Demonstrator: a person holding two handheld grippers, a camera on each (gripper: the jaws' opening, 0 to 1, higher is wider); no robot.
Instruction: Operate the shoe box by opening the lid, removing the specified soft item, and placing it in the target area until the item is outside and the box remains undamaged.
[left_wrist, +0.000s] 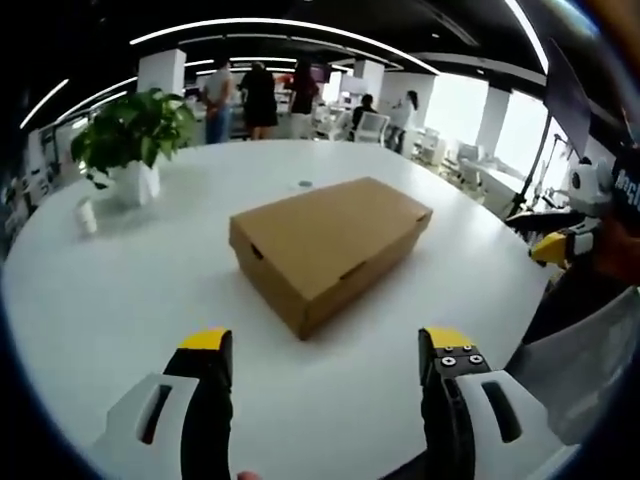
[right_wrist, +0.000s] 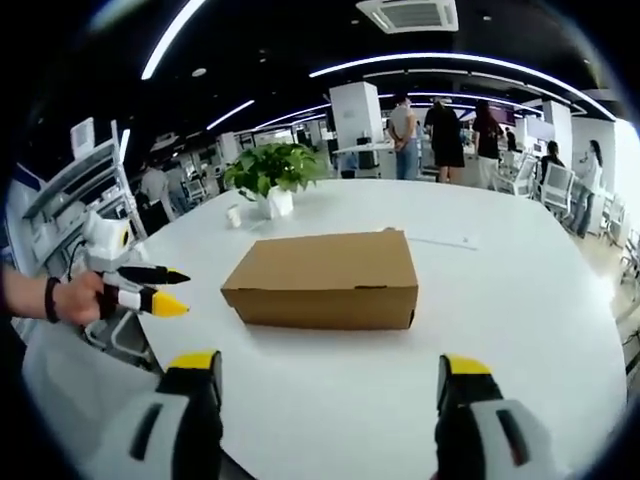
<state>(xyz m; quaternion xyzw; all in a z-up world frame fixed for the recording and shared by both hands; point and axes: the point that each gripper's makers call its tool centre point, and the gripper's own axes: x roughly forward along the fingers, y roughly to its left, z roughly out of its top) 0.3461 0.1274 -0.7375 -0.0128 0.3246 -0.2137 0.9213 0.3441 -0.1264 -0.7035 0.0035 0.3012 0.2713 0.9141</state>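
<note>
A brown cardboard shoe box (left_wrist: 330, 245) lies on the white table (left_wrist: 120, 300) with its lid closed, so whatever is inside is hidden. My left gripper (left_wrist: 325, 345) is open and empty, a short way in front of the box's near corner. In the right gripper view the box (right_wrist: 325, 278) shows its long side. My right gripper (right_wrist: 328, 365) is open, empty and just short of that side. A hand (right_wrist: 75, 297) holds the left gripper (right_wrist: 150, 288) off the table's left edge, its yellow tips apart. The right gripper (left_wrist: 560, 245) shows at the far right.
A potted plant (left_wrist: 135, 135) and a small white cup (left_wrist: 88, 215) stand at the table's far left. A small blue object (left_wrist: 305, 184) lies beyond the box. Several people (right_wrist: 440, 130) stand by desks behind the table. The table edge runs just under both grippers.
</note>
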